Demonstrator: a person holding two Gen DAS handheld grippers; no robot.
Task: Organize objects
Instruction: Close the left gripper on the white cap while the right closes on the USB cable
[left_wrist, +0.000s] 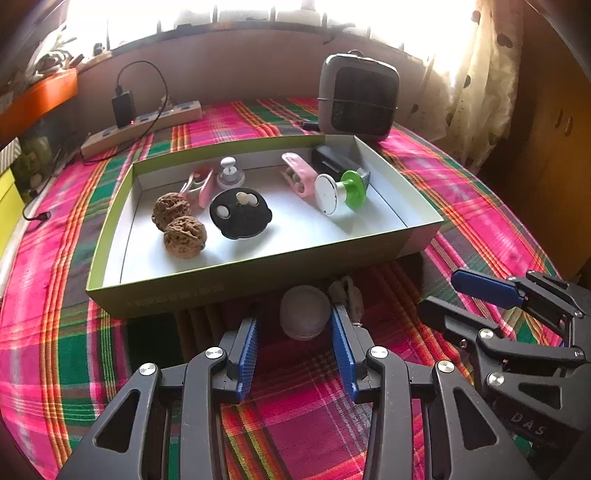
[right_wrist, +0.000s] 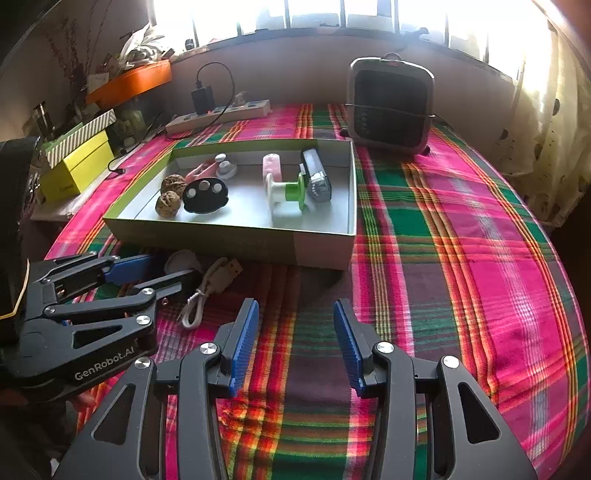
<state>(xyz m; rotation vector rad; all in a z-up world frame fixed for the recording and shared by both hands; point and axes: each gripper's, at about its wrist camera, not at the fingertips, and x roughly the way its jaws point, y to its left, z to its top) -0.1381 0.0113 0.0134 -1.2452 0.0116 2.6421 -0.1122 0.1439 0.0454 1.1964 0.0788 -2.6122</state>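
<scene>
A green-sided shallow box (left_wrist: 236, 284) (right_wrist: 236, 243) sits on the plaid cloth. Inside lie two walnuts (left_wrist: 181, 227), a black disc (left_wrist: 240, 214), pink clips (left_wrist: 295, 173), a white knob (left_wrist: 229, 173), a white-and-green spool (left_wrist: 341, 190) and a dark case (left_wrist: 332, 160). A pale round ball (left_wrist: 304, 317) (right_wrist: 181, 260) lies in front of the box, with a beige cable (right_wrist: 218, 277) beside it. My left gripper (left_wrist: 293, 325) is open, its fingers either side of the ball. My right gripper (right_wrist: 295, 314) is open and empty over the cloth.
A grey heater (left_wrist: 358, 98) (right_wrist: 389, 105) stands behind the box. A power strip with a charger (left_wrist: 144, 122) (right_wrist: 218, 110) lies at the back left. Yellow boxes (right_wrist: 77, 166) and an orange tray (right_wrist: 129, 81) stand at the left. The cloth stretches out right of the box.
</scene>
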